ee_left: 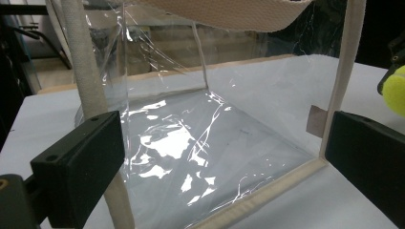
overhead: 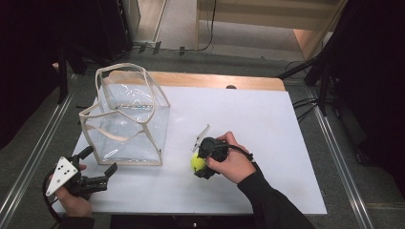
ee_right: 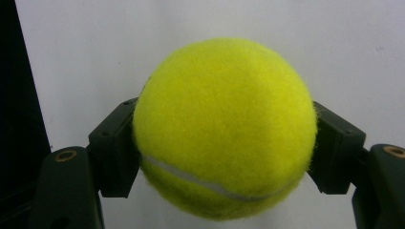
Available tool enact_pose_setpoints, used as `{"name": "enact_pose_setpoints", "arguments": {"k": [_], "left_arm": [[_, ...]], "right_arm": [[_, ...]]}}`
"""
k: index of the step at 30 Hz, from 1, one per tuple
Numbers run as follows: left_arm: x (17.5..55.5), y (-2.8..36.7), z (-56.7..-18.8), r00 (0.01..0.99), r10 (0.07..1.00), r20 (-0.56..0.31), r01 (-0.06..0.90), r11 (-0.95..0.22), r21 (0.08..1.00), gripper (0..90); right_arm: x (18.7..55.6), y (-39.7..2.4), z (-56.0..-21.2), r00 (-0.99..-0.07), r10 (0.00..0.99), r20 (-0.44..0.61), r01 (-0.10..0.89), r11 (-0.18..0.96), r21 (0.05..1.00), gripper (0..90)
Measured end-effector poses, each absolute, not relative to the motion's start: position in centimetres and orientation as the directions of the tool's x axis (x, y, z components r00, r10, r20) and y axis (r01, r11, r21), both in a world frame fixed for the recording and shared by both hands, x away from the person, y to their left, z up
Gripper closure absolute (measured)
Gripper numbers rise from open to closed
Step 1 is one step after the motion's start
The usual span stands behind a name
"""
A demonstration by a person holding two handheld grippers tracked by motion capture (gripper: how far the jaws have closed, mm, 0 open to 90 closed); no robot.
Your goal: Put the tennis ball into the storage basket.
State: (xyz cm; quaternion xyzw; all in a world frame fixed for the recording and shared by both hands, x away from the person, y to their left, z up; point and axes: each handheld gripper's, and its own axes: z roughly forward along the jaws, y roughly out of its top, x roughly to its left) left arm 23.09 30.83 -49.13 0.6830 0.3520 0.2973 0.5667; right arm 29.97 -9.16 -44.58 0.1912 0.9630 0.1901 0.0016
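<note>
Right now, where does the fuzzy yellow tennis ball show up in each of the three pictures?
High view: the fuzzy yellow tennis ball sits low, centre, in the right hand-held gripper.
Left gripper view: at the right edge.
Right gripper view: in the middle, clamped.
Shared landmark: the white tabletop.

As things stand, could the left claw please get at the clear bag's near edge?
Probably yes: the left claw is open, right beside the clear bag, with its near bottom edge between the jaws and nothing blocking.
</note>
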Motion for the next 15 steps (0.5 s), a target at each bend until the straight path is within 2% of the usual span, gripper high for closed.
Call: {"name": "enact_pose_setpoints", "arguments": {"k": [15], "left_arm": [[23.1,30.9,-49.1,0.577,0.817,0.003,0.145,-0.105,0.984,0.0]], "right_arm": [[31.6,-7.7,-43.9,-0.931,0.358,0.073,0.36,0.86,0.362,23.2]]}}
